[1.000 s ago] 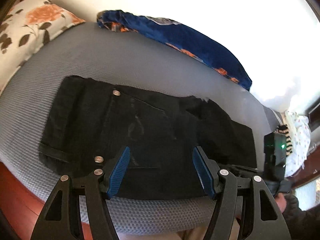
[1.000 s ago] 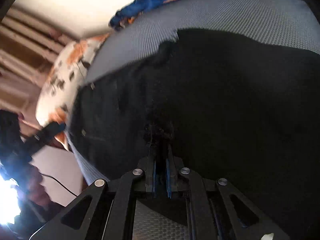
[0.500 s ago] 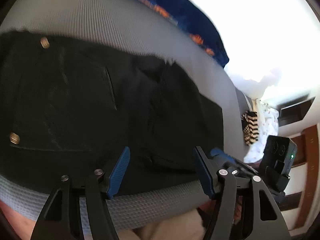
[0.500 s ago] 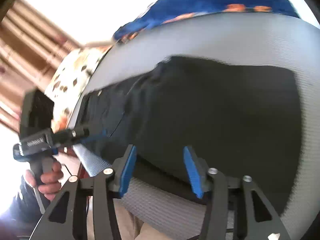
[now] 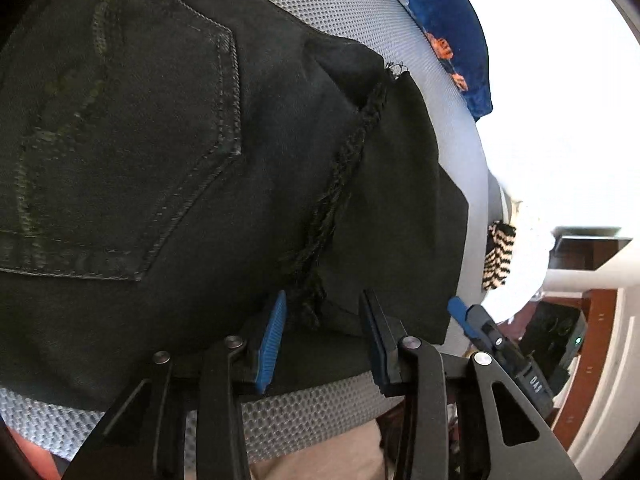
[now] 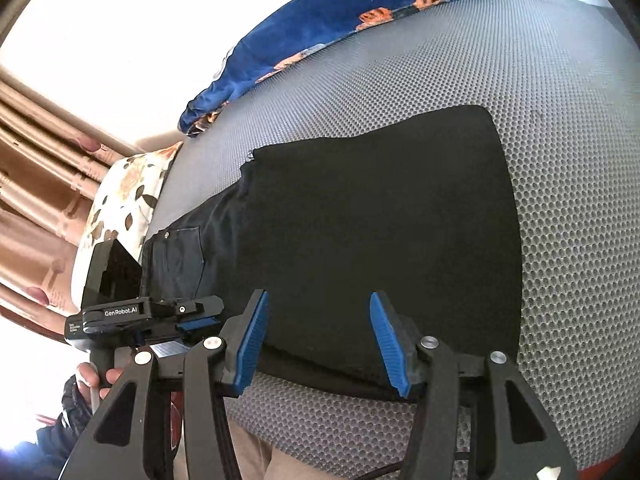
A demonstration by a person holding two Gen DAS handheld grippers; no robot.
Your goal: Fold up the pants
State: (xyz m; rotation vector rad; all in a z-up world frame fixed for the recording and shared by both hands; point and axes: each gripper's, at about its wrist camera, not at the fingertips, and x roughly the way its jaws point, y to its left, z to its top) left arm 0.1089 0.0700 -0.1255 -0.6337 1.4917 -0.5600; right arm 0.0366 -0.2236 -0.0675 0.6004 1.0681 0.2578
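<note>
The black pants [image 5: 168, 168] lie flat on the grey mesh pad [image 5: 328, 412], legs folded back over the seat; the frayed hem [image 5: 340, 184] crosses the middle. My left gripper [image 5: 320, 332] is open, low over the near edge, its jaws either side of the frayed hem's end. My right gripper [image 6: 316, 336] is open and empty at the near edge of the folded leg panel [image 6: 380, 232]. Each gripper shows in the other's view: the right one [image 5: 500, 344] in the left wrist view, the left one [image 6: 152, 316] in the right wrist view.
A blue floral cloth [image 6: 320, 28] lies along the pad's far edge. A floral pillow [image 6: 120, 200] sits at the left end. A striped item [image 5: 498, 256] and white cloth lie past the right end. Wooden furniture stands beyond.
My right gripper let go of the pants, opened and drew back to the near edge. My left gripper moved right and down toward the frayed hem, and its jaws narrowed somewhat.
</note>
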